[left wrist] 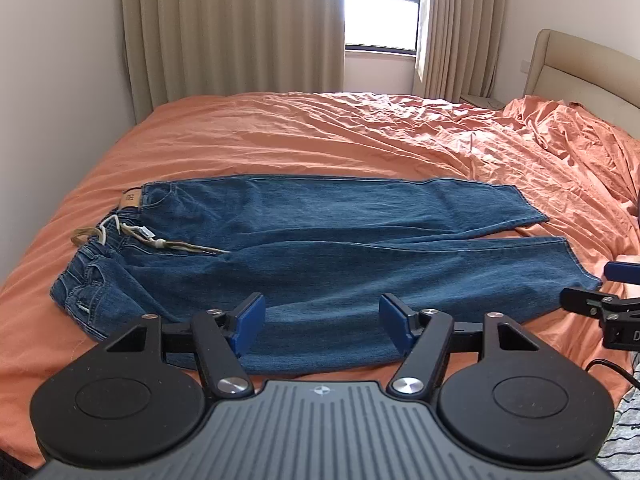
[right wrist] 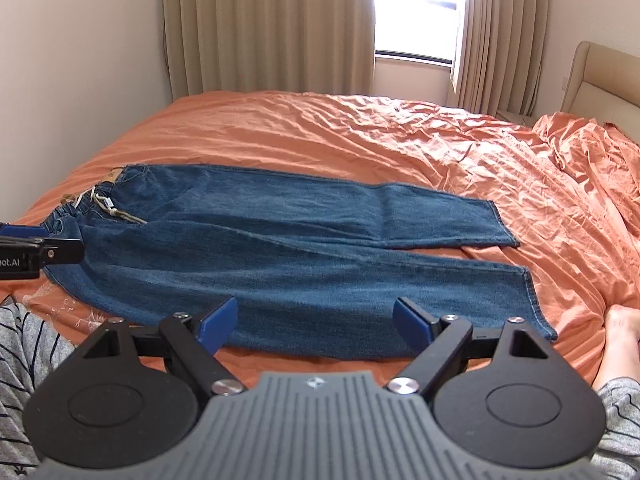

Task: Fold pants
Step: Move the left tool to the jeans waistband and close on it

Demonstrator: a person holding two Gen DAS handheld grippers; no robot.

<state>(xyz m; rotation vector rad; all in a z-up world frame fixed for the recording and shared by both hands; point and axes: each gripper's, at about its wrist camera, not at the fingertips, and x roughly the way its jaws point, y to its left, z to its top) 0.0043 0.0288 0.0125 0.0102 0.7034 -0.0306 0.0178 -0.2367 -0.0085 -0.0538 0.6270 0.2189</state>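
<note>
Both grippers sit nearest the lens. Left gripper (left wrist: 322,322) hangs over the near edge of the jeans (left wrist: 312,252), blue pads (left wrist: 250,322) well apart, nothing between them but air above denim. Right gripper (right wrist: 314,326) likewise – jaws spread wide, empty, over the near leg toward the hem end.

Bed (left wrist: 248,136) fills most of the view, covered by a wrinkled orange sheet, bunched up at the right near the headboard (left wrist: 580,68). Beige curtains (left wrist: 232,28) behind, with a bright window (left wrist: 380,12) in the gap.

Jeans lie flat on the sheet, lengthwise across the view – waistband left, hems right. Legs spread slightly apart at the hems; far leg ends short of the near one in the picture. Drawstring (left wrist: 160,242) lies loose across the waist; tan patch (left wrist: 130,199) at the far waistband corner.

Striped sleeve (right wrist: 24,344) at lower left of the right view; bare foot (right wrist: 622,330) on the sheet at right.
</note>
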